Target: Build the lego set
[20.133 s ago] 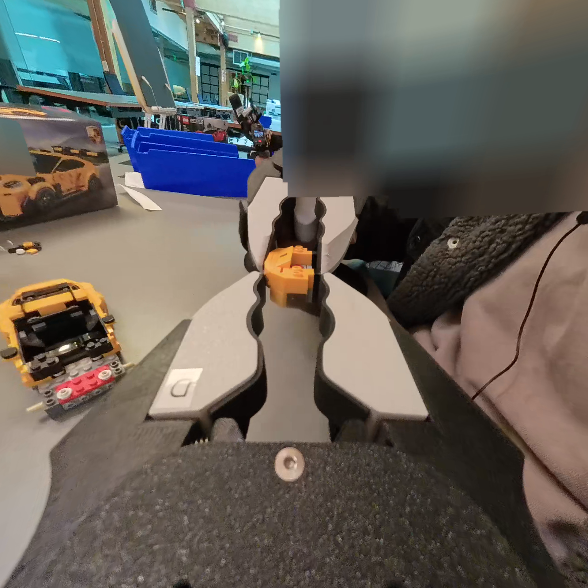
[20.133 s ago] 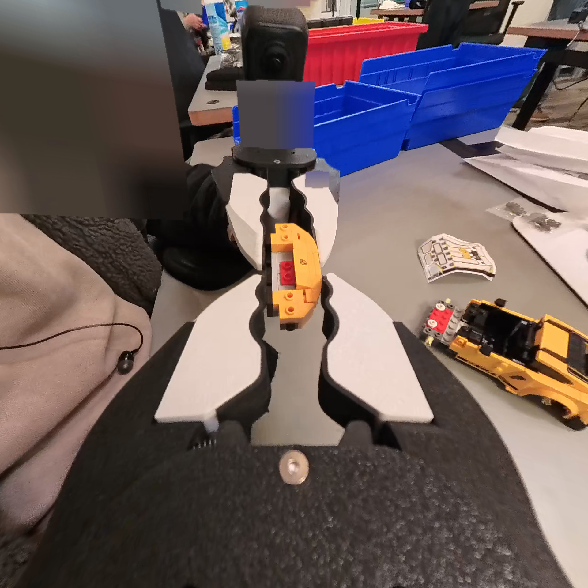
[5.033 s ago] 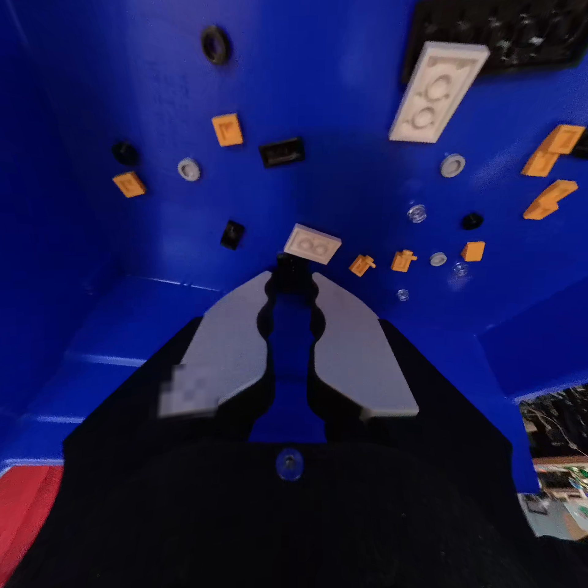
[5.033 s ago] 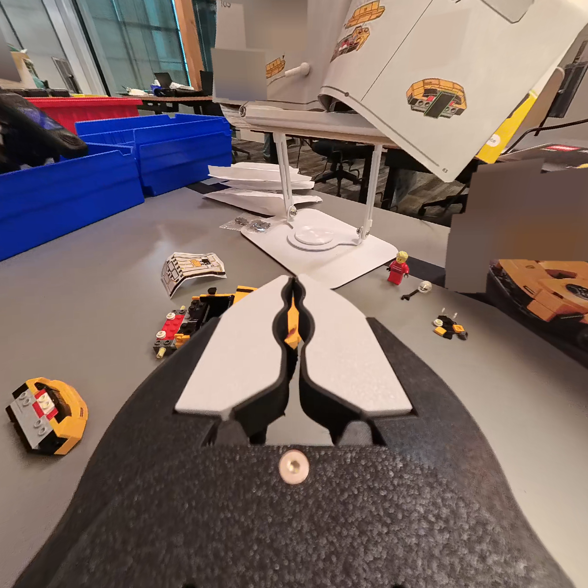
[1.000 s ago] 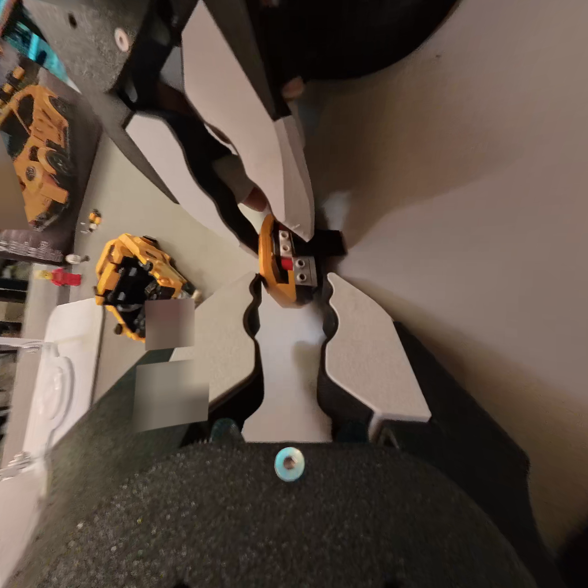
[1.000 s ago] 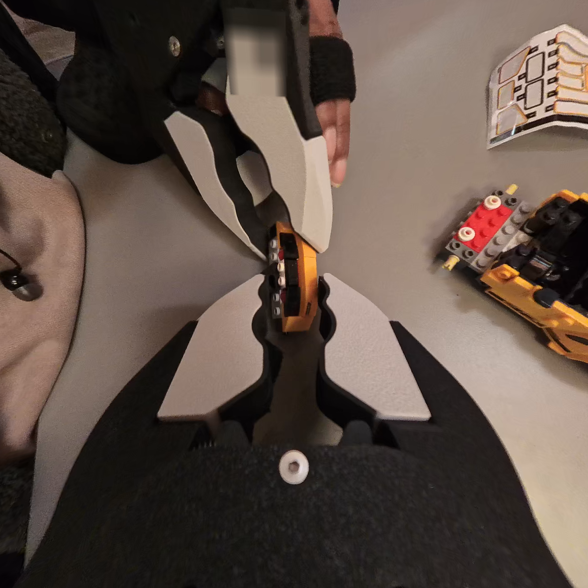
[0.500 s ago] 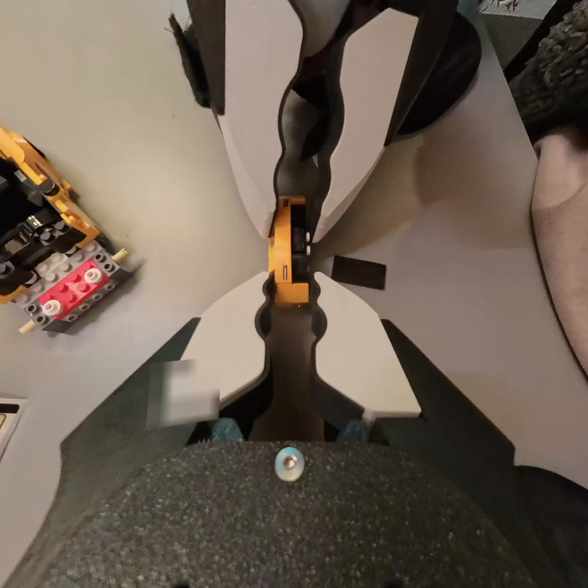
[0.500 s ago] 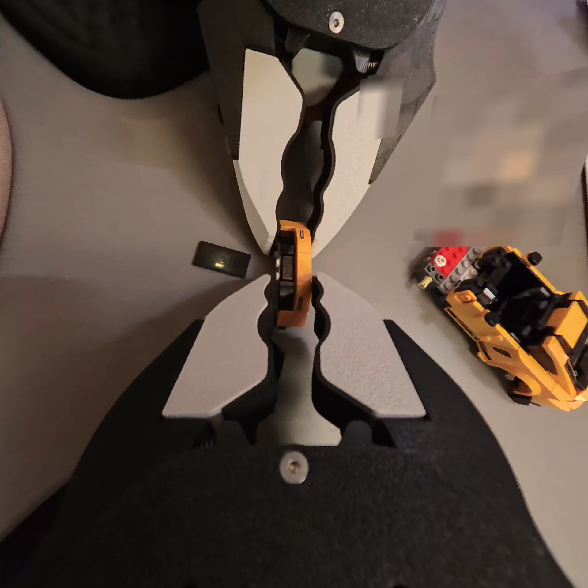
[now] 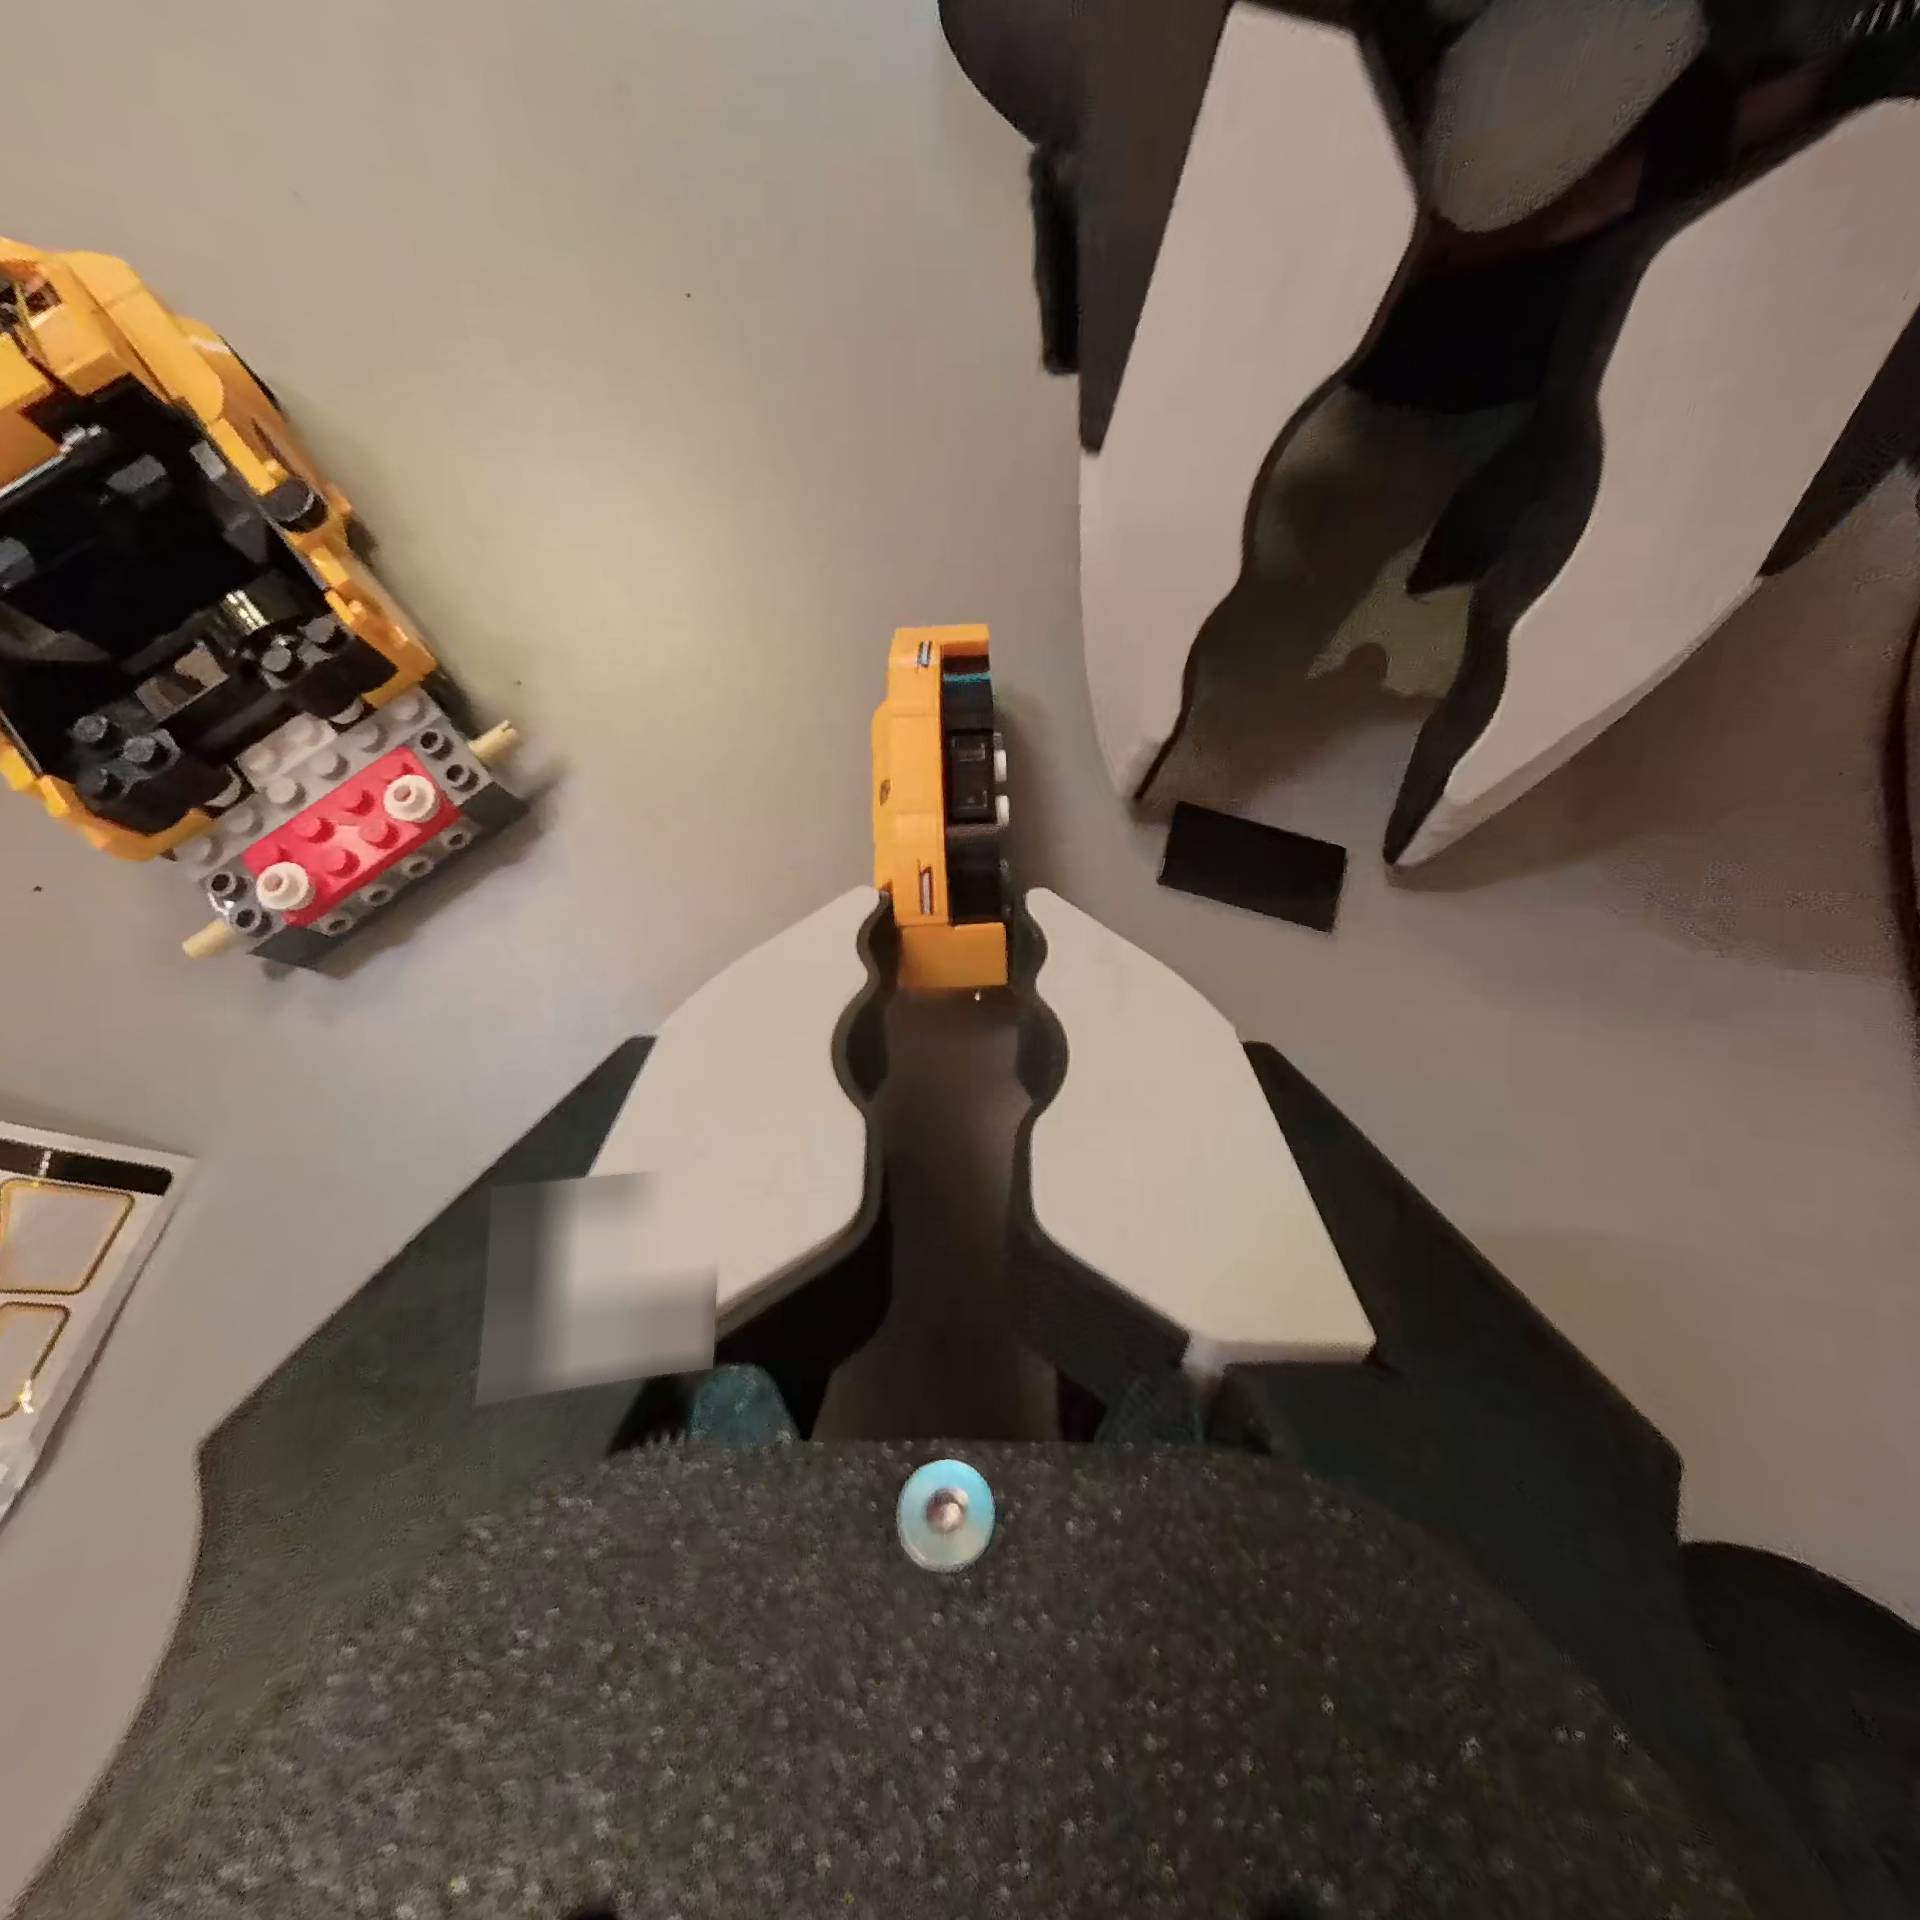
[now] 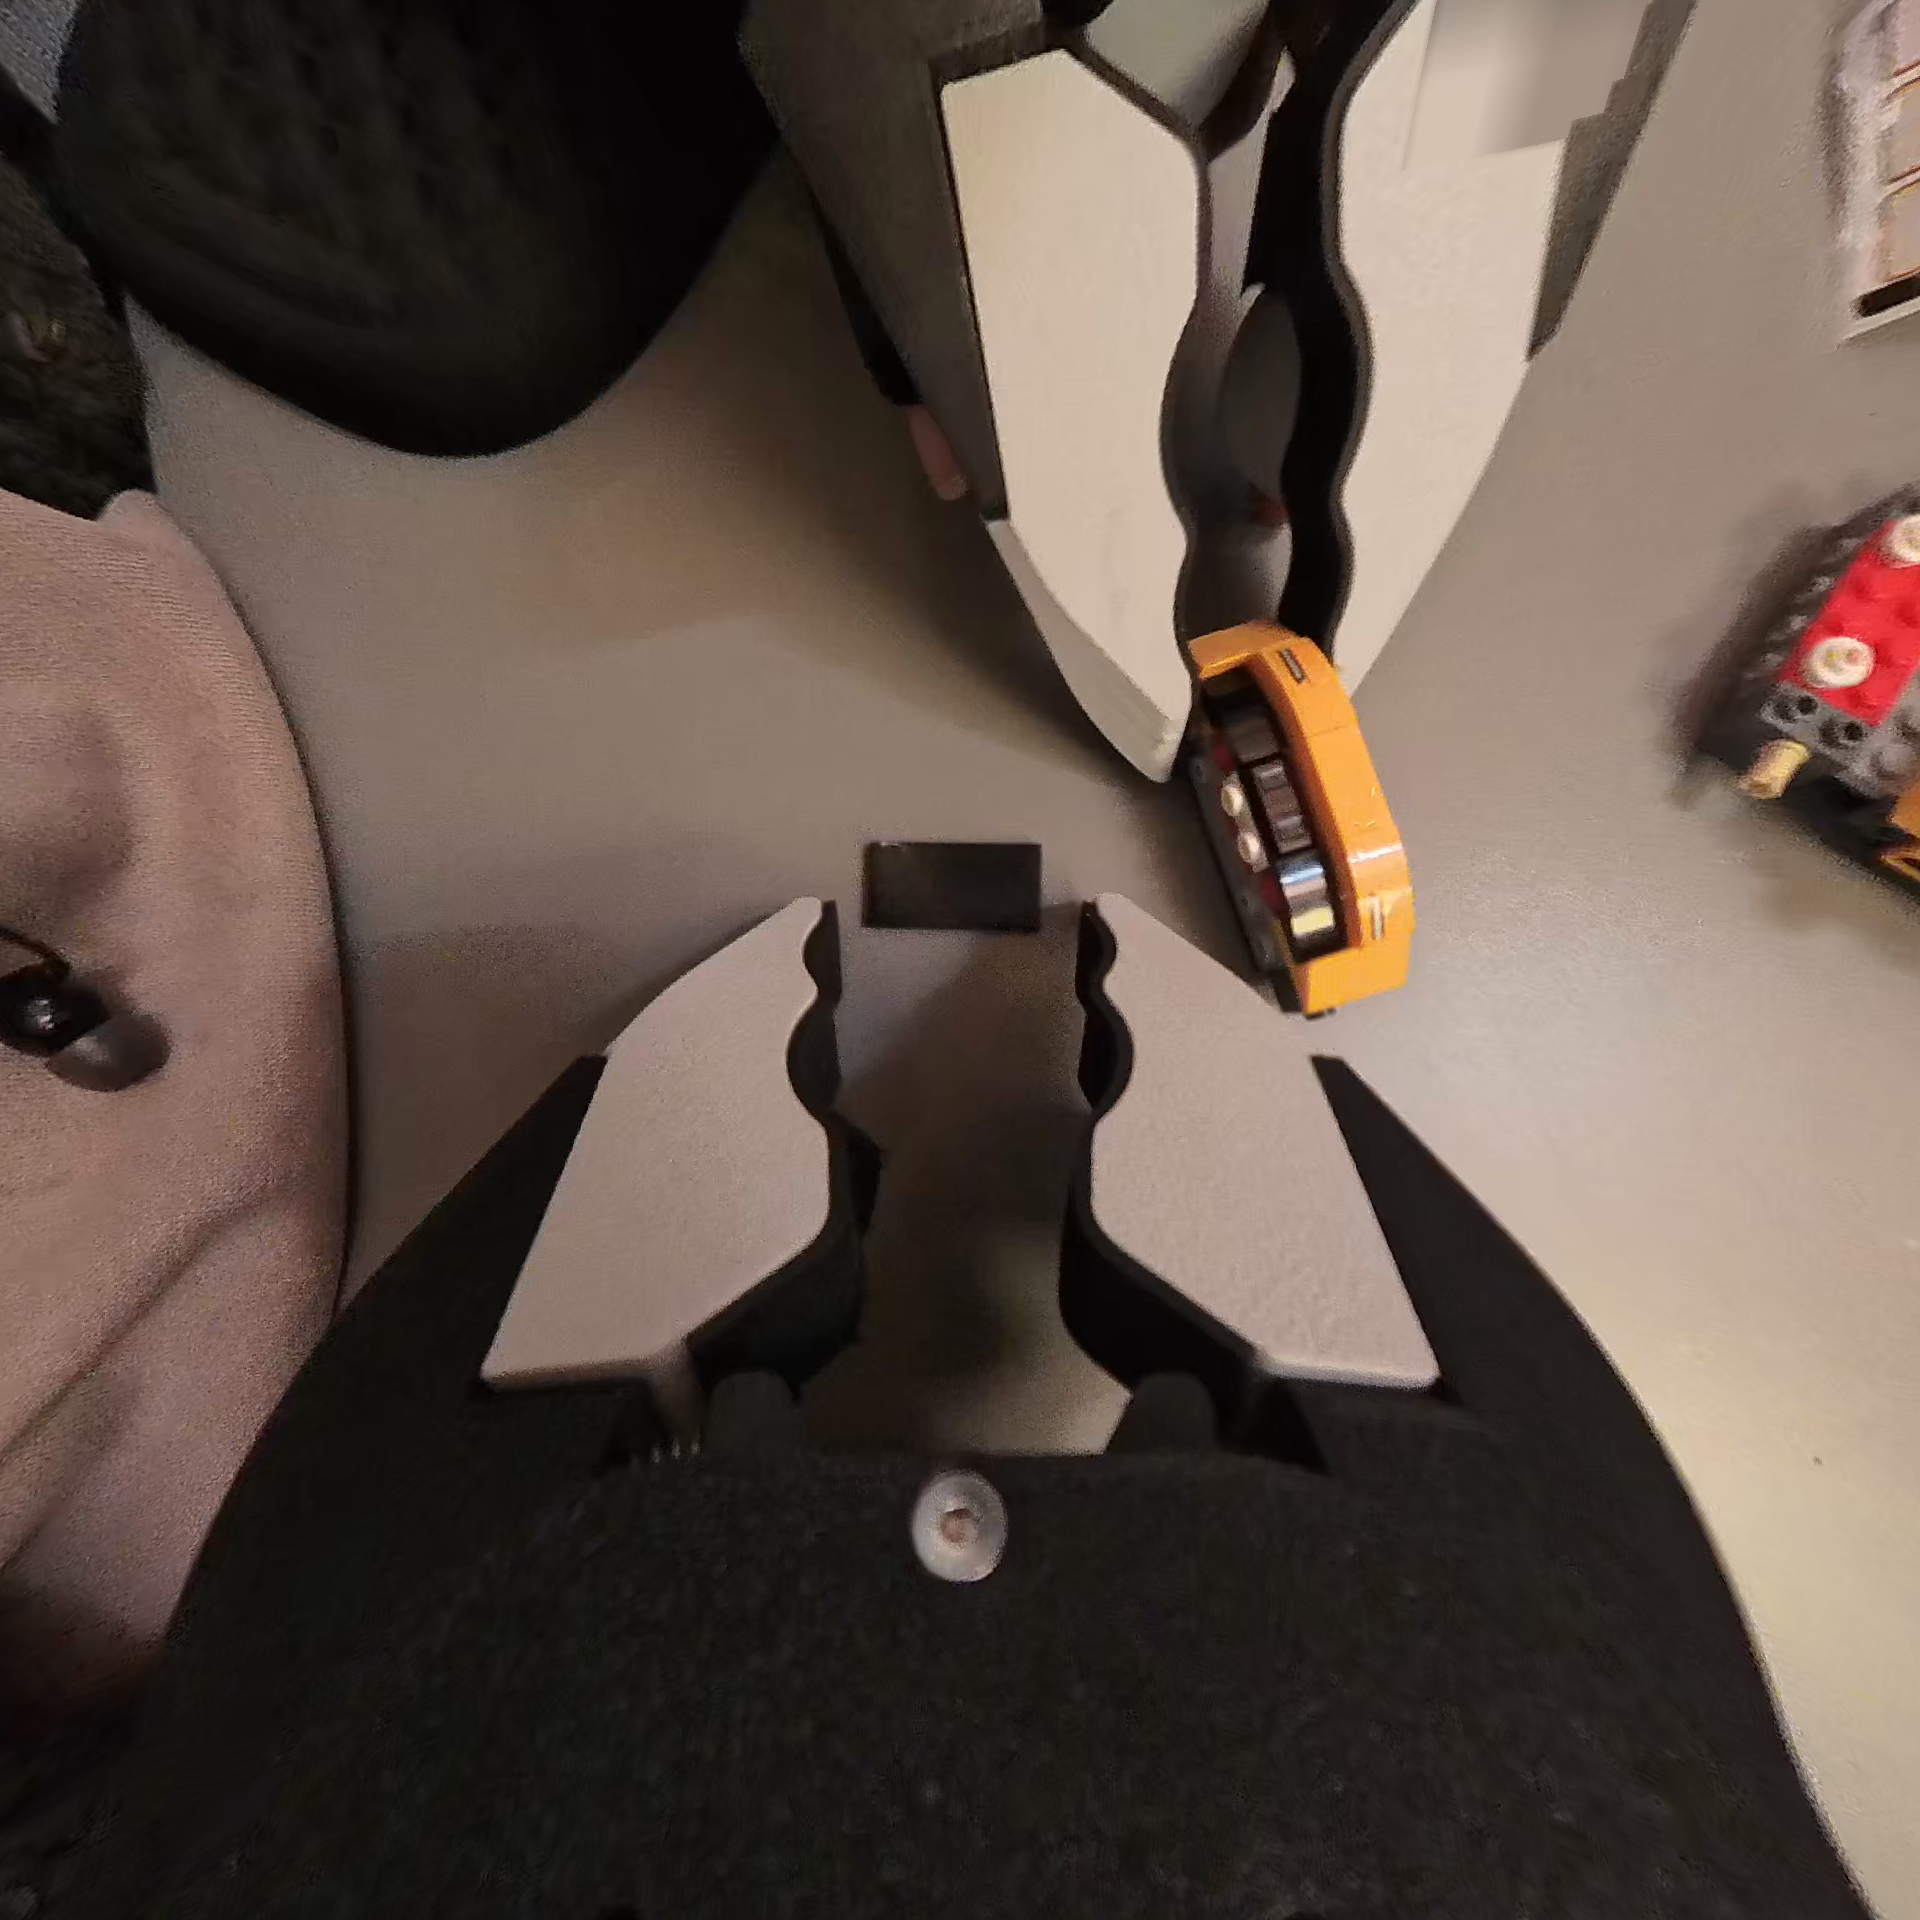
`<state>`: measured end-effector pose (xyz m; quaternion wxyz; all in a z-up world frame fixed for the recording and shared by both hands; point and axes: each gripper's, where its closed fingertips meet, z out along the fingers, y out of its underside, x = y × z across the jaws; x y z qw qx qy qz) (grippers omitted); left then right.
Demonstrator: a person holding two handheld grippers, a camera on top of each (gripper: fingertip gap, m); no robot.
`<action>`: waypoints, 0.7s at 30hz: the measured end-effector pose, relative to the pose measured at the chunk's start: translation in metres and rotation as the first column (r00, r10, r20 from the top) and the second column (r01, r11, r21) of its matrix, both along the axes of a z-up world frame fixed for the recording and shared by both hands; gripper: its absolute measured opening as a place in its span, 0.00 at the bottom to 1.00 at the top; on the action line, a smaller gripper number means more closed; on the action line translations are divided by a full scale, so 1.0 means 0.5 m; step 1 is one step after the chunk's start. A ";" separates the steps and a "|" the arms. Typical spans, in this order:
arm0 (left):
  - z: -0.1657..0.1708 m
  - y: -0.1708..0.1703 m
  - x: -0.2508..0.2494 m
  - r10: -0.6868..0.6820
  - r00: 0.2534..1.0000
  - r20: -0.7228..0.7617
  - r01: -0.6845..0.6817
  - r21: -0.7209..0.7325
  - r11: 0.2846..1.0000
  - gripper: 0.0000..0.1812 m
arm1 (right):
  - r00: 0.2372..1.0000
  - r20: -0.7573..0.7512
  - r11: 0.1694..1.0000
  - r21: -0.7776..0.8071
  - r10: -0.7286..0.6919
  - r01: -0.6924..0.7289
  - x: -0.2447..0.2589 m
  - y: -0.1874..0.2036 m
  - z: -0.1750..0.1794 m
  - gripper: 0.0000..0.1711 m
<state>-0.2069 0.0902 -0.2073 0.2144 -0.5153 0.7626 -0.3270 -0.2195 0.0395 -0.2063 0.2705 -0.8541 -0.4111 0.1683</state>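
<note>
Orange curved lego sub-assembly (image 9: 940, 800), black and grey bricks on its inner face, is clamped edge-on between the tips of the left gripper (image 9: 948, 914) at centre frame in the left wrist view. In the right wrist view the same piece (image 10: 1304, 821) hangs from the left gripper's tips (image 10: 1252, 665), right of centre, above the grey table (image 10: 623, 675).

Right gripper (image 10: 954, 914) has its jaws spread apart, holding nothing. A flat black tile (image 10: 951, 885) lies on the table just beyond its tips; in the left wrist view that tile (image 9: 1252, 865) sits at centre right, between the tips of the right gripper (image 9: 1273, 821).

Partly built yellow lego car (image 9: 187, 644), red and grey studded end exposed, lies at the left edge. Sticker sheet (image 9: 62, 1257) at lower left.
</note>
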 end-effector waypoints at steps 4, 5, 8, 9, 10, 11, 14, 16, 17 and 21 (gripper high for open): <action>-0.003 -0.006 -0.006 -0.024 1.000 -0.012 0.024 0.007 1.000 0.13 | 0.998 0.067 1.000 -0.018 0.004 -0.003 -0.003 0.014 -0.008 0.19; -0.002 -0.007 -0.007 -0.026 1.000 -0.012 0.026 0.002 1.000 0.15 | 0.997 0.075 1.000 -0.024 0.012 -0.010 -0.003 0.013 -0.008 0.19; 0.005 -0.010 -0.005 -0.032 0.999 0.008 0.032 -0.022 0.999 0.18 | 0.996 0.082 0.999 -0.007 0.038 -0.038 -0.005 0.005 -0.007 0.19; 0.007 -0.011 -0.004 -0.031 0.999 0.014 0.031 -0.028 0.999 0.19 | 0.995 0.089 0.998 0.023 0.048 -0.050 -0.003 0.004 -0.006 0.19; 0.007 -0.013 -0.003 -0.033 0.999 0.016 0.033 -0.035 0.999 0.19 | 0.993 0.102 0.995 0.069 0.059 -0.066 0.000 0.006 -0.002 0.19; 0.007 -0.016 -0.002 -0.039 0.999 0.019 0.040 -0.044 0.998 0.19 | 0.991 0.114 0.988 0.131 0.071 -0.086 0.004 0.009 0.006 0.19; 0.009 -0.020 0.003 -0.039 0.999 0.025 0.041 -0.078 0.996 0.19 | 0.981 0.182 0.924 0.359 0.067 -0.130 0.021 0.035 0.044 0.18; 0.012 -0.020 0.006 -0.034 0.999 0.025 0.037 -0.117 0.992 0.19 | 0.969 0.238 0.867 0.466 0.066 -0.174 0.026 0.047 0.062 0.19; 0.014 -0.021 0.006 -0.036 0.999 0.025 0.039 -0.141 0.989 0.20 | 0.960 0.273 0.838 0.508 0.063 -0.199 0.028 0.051 0.067 0.19; 0.022 -0.025 0.005 -0.047 0.999 0.028 0.052 -0.216 0.975 0.23 | 0.927 0.370 0.771 0.571 0.065 -0.282 0.028 0.054 0.056 0.19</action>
